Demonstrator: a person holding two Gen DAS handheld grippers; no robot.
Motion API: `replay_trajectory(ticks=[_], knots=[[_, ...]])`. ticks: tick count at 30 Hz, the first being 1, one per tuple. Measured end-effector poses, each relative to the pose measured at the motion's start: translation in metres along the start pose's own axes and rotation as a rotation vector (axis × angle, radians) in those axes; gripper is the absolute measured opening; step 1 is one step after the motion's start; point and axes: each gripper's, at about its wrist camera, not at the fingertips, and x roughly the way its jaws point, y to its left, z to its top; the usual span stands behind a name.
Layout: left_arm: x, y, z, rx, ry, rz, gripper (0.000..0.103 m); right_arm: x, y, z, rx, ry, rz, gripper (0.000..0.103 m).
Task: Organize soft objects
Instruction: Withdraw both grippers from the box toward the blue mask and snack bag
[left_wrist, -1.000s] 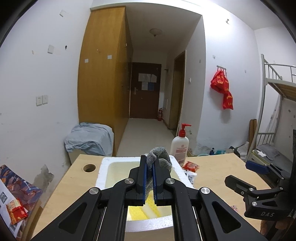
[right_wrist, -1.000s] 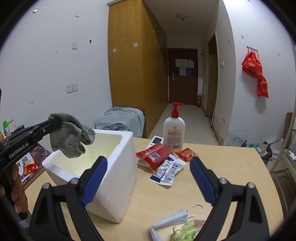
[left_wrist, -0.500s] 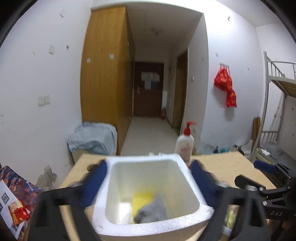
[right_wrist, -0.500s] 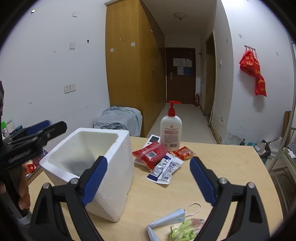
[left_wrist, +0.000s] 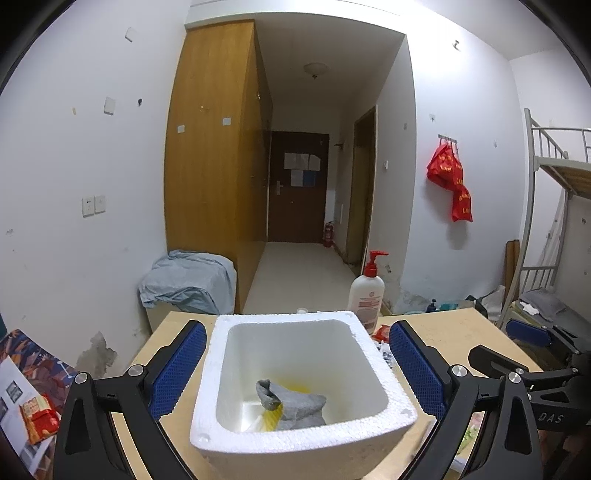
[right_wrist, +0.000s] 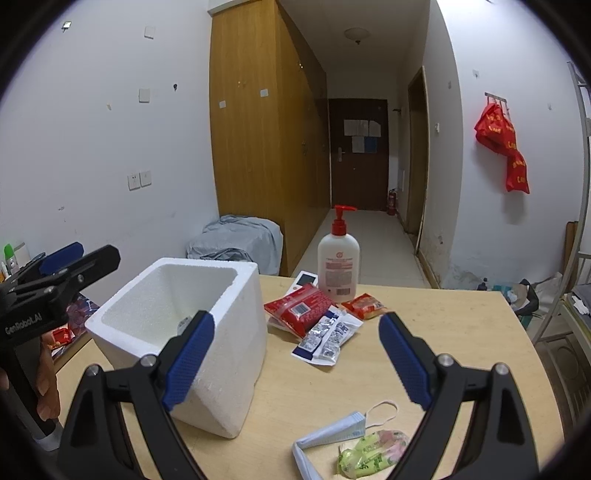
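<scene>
Pale wooden bench (right_wrist: 461, 332) stood in a white-walled room with a tall wooden wardrobe (left_wrist: 214, 147) and a corridor to a dark door. On it sat a white foam box (left_wrist: 295, 369), a pump bottle (right_wrist: 338, 258), red snack packets (right_wrist: 299, 308), sachets and a folded face mask (right_wrist: 332, 434). Only the left wrist view showed the grey sock (left_wrist: 291, 404) lying loose inside the box. The left hand-held gripper (left_wrist: 297, 363) was opening, jaws either side of the box; the right hand-held gripper (right_wrist: 295, 356) was released and empty
</scene>
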Motion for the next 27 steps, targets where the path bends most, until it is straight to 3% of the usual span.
replay_trajectory(ticks=[17, 27], knots=[[-0.052, -0.019, -0.017, 0.001, 0.007, -0.049, 0.099, -0.052, -0.007, -0.016, 0.024, -0.041, -0.027, 0.093], [-0.065, -0.042, -0.047, 0.016, 0.048, -0.084, 0.099, -0.076, -0.006, -0.029, 0.020, -0.048, -0.045, 0.093]])
